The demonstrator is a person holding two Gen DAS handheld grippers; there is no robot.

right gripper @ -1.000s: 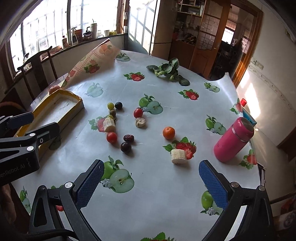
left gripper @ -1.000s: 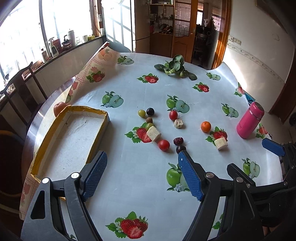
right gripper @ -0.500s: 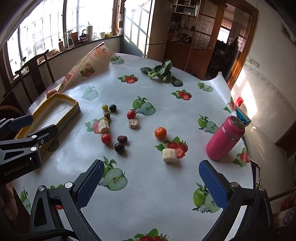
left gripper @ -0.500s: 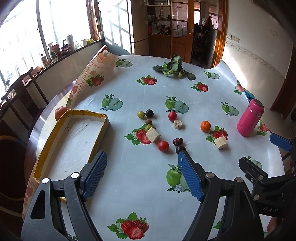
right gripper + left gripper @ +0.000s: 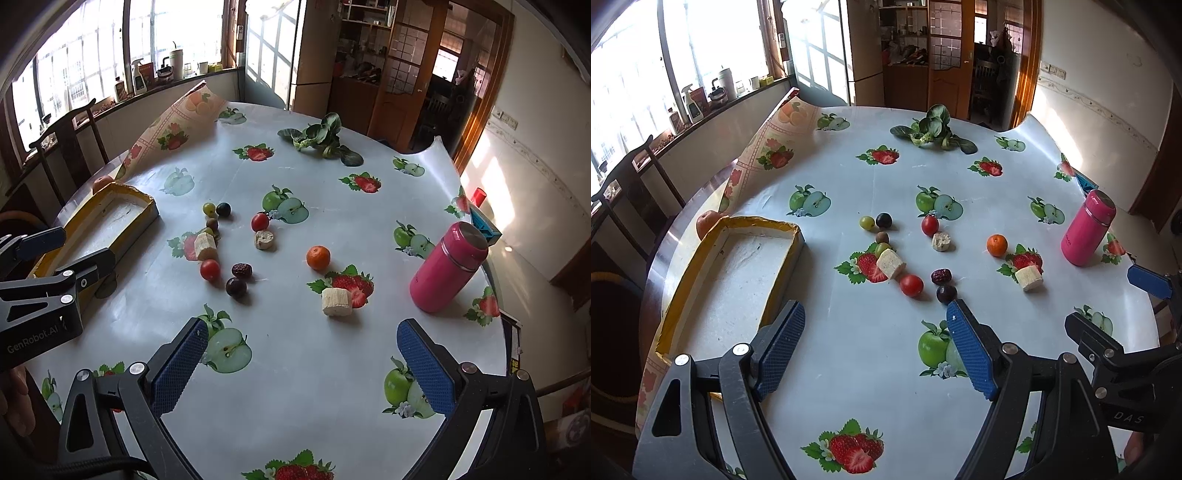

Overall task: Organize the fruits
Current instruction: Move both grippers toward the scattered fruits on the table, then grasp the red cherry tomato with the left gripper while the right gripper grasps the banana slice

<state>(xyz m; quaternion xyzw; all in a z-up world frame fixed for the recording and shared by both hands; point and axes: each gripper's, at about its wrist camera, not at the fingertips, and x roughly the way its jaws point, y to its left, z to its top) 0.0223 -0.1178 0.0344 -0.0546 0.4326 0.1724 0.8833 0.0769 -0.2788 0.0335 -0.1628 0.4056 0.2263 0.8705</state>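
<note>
Several small fruits lie mid-table: a red tomato, a dark plum, a red date, an orange, a second tomato, a green grape, a dark grape and pale cut pieces. A yellow-rimmed tray sits at the left. My left gripper is open and empty, above the table near the tray. My right gripper is open and empty, held over the near table; the orange and a cut piece lie ahead of it.
A pink flask stands at the right. Leafy greens lie at the far side. An apple sits behind the tray. A blue object is by the right edge. The tablecloth's far left corner is curled up.
Both grippers have drawn back and risen a little, so the table looks slightly farther away. Both stay open and the fruits have not moved.
</note>
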